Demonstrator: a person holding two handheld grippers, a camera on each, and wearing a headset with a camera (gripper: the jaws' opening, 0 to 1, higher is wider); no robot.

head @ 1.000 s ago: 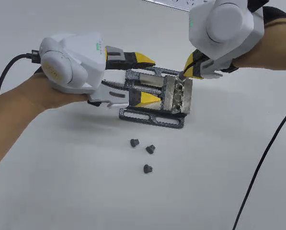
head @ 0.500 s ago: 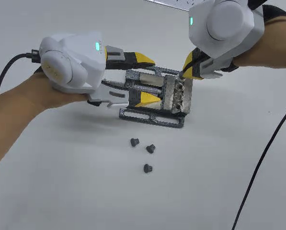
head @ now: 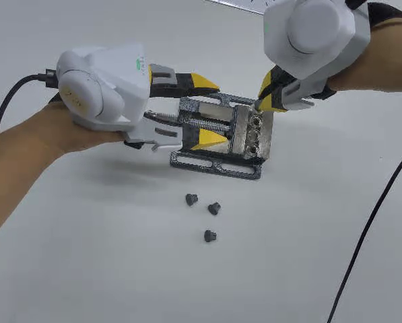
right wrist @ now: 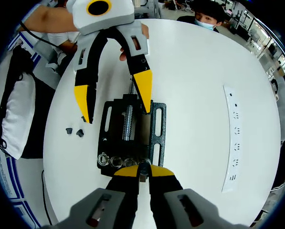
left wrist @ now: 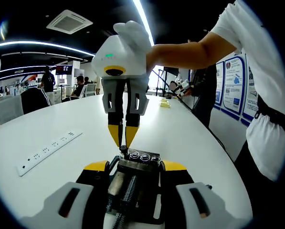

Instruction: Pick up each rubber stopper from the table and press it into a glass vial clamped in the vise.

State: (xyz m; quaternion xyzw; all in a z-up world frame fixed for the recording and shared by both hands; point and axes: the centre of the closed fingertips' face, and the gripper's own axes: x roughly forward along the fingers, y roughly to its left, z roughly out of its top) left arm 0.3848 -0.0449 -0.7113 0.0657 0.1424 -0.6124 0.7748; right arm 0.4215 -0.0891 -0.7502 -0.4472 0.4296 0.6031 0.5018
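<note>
Rubber stoppers (head: 214, 208): three loose on table (head: 120, 256), near front of vise (head: 217, 165). My right gripper (left wrist: 123, 139) clamped on fourth stopper (left wrist: 124, 149), right at end of vial row. Three open-topped vials (left wrist: 145, 157) standing in vise. My left gripper (head: 206, 111) spread wide, jaws straddling vise.

Nothing legible shows in any view. The blue-bordered wall posters (left wrist: 236, 83) in the left gripper view carry lines of print, but they are too small and blurred to read.
</note>
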